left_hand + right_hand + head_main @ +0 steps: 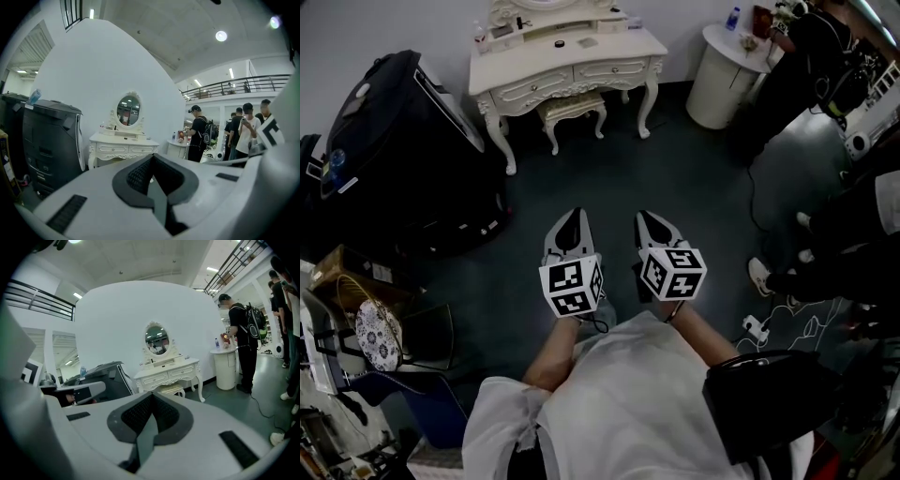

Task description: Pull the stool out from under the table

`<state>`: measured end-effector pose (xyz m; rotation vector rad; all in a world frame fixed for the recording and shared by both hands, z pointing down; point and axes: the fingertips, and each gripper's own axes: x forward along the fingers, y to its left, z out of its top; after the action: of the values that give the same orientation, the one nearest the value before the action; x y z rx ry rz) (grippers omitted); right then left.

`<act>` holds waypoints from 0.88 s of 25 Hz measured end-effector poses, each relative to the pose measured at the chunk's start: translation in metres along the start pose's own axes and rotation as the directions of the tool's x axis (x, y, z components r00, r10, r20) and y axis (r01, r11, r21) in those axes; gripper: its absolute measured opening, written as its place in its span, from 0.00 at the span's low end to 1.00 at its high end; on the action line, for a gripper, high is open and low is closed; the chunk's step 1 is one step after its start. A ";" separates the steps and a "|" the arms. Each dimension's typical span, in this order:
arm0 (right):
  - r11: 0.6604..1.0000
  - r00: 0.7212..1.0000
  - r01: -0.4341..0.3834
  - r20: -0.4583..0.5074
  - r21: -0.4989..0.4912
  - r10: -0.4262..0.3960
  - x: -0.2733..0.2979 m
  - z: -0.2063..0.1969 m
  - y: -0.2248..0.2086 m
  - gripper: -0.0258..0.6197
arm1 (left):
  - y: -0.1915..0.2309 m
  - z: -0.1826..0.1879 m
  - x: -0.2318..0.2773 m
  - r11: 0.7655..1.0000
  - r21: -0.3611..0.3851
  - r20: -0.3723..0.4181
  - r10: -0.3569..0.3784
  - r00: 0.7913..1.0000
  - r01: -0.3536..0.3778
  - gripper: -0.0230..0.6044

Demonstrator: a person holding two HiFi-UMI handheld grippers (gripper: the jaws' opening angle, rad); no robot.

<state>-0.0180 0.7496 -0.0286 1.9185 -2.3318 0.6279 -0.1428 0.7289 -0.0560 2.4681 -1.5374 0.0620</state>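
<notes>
A cream stool (574, 112) with carved legs stands tucked under the white dressing table (623, 47) at the far wall; it also shows in the right gripper view as the stool (171, 390) beneath the table (168, 372). In the left gripper view only the table (123, 146) with its oval mirror is visible. My left gripper (573, 221) and right gripper (652, 225) are held side by side well short of the table, over the dark floor. Both are shut with nothing in them.
A large black case (403, 150) lies left of the table. A white round side table (727, 75) with bottles stands at the right. People (797, 66) stand at the right, with a cable and shoes on the floor. Clutter and a wire basket (366, 319) sit at my left.
</notes>
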 end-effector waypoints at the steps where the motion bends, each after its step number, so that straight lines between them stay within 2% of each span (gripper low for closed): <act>1: 1.000 1.000 0.004 -0.001 -0.001 -0.004 0.008 0.004 -0.003 0.04 | 0.002 0.001 0.009 1.000 -0.003 -0.003 -0.001 1.000 0.001 0.03; 7: 1.000 1.000 0.022 -0.006 0.008 -0.021 0.056 0.021 -0.022 0.04 | 0.016 0.008 0.054 1.000 0.011 -0.009 -0.003 1.000 0.003 0.03; 16: 1.000 1.000 0.022 -0.020 0.000 -0.022 0.130 0.045 -0.026 0.04 | 0.060 0.016 0.116 1.000 0.021 -0.031 0.004 1.000 -0.003 0.03; 22: 0.999 0.998 0.038 -0.053 -0.027 -0.039 0.167 0.046 -0.032 0.04 | 0.087 0.009 0.146 1.000 -0.018 -0.057 0.016 0.998 -0.017 0.03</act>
<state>-0.0159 0.5742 -0.0127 1.9060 -2.2541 0.6343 -0.1555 0.5620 -0.0266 2.4181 -1.5289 0.1194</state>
